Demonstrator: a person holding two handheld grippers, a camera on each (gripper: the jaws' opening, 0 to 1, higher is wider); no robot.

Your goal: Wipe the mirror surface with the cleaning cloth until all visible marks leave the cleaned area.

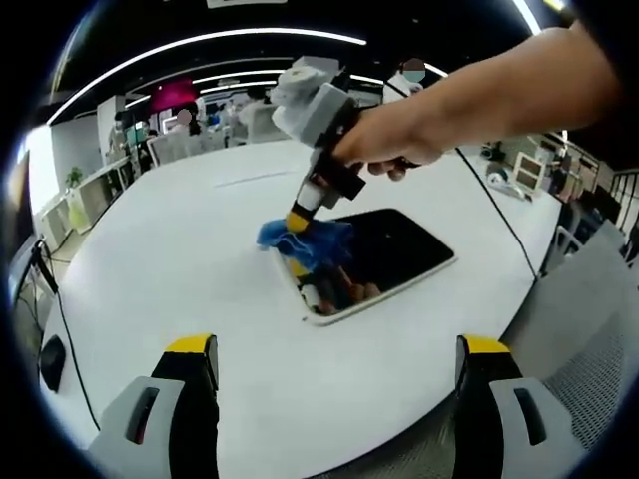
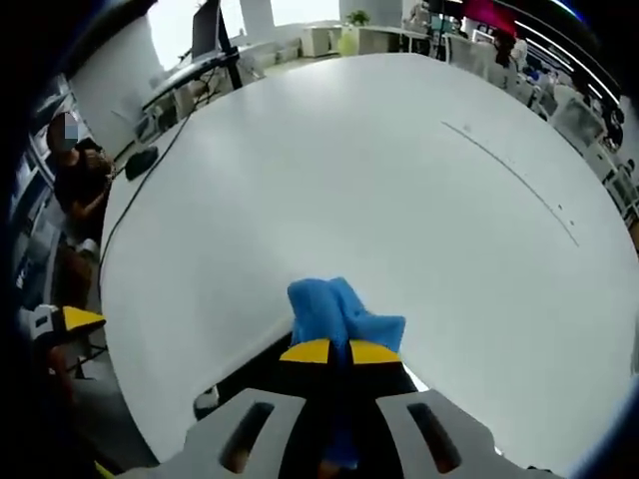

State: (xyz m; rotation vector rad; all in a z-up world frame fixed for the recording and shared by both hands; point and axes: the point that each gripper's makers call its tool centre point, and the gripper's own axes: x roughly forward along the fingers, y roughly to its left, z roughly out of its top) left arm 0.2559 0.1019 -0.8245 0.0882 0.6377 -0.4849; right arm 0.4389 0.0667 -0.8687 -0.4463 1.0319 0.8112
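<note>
A dark rectangular mirror (image 1: 384, 257) with a white rim lies flat on the white table (image 1: 200, 259). A person's hand holds my right gripper (image 1: 298, 222) down over the mirror's left end, shut on a blue cleaning cloth (image 1: 305, 242) that rests on the glass. In the right gripper view the blue cloth (image 2: 339, 314) bulges out past the closed yellow-tipped jaws of my right gripper (image 2: 339, 351), with the mirror's edge (image 2: 235, 364) underneath. My left gripper (image 1: 337, 349) stands open at the near table edge, well short of the mirror, with nothing between its fingers.
A black cable (image 1: 494, 200) runs across the table behind the mirror. Another cable and a black mouse (image 1: 52, 354) lie at the left edge. A grey chair (image 1: 589, 329) stands at the right. Desks and seated people fill the background.
</note>
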